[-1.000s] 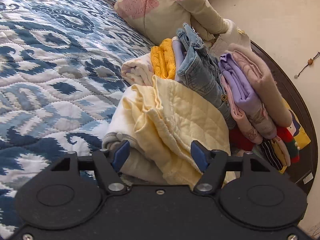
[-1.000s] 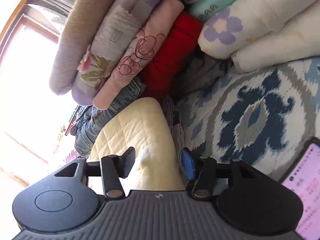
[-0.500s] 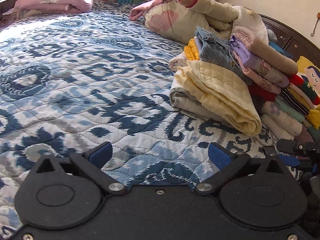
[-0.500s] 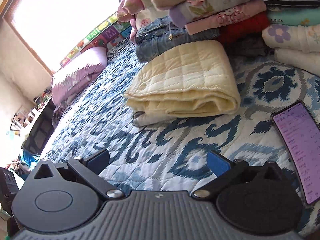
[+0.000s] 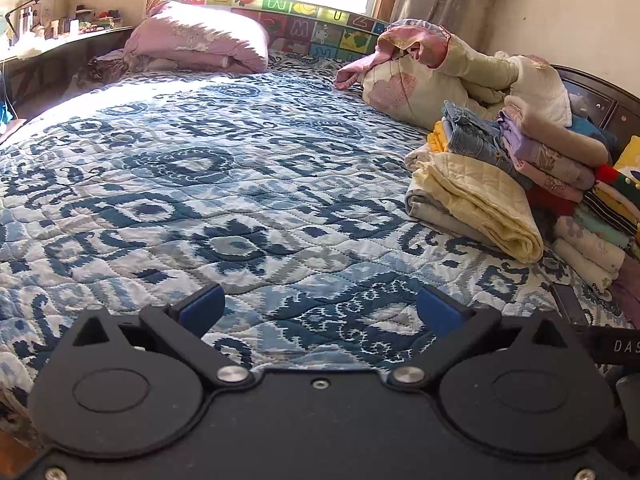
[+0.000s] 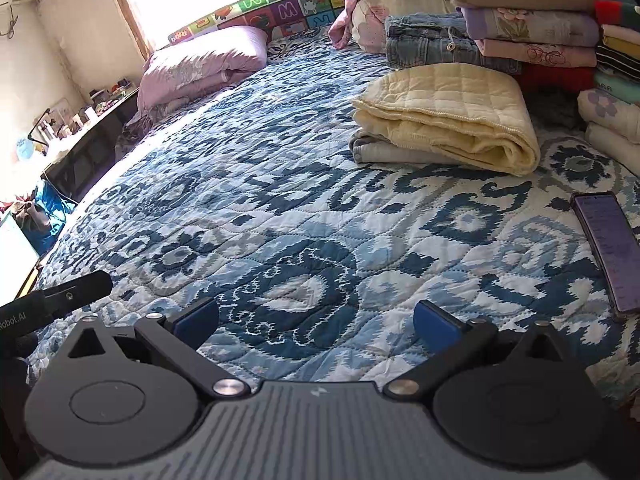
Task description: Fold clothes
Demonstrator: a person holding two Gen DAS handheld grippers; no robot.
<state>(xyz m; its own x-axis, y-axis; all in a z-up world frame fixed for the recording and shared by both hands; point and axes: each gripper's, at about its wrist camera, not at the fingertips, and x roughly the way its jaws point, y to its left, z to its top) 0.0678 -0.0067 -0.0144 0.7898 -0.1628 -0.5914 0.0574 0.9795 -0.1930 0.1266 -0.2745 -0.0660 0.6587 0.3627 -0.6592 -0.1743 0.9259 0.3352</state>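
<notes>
A big bed with a blue and white quilt (image 5: 224, 200) fills the room, and a bright window is seen at the top of the frame. Both the left gripper (image 5: 320, 310) and the right gripper (image 6: 316, 320) are spread wide and nothing is held between their fingers. The folded yellow blanket (image 6: 448, 116) is set down at the upper right, just beside the pile of folded clothes (image 6: 532, 36). The next step is judged to be a fresh piece to fold. It should be laid flat on the bare quilt, well apart from the phone (image 6: 608, 248) at the right edge. No unfolded piece can be told apart here. The pile is cut off at the right edge, and the shelf at the far left is too small to be made out.
</notes>
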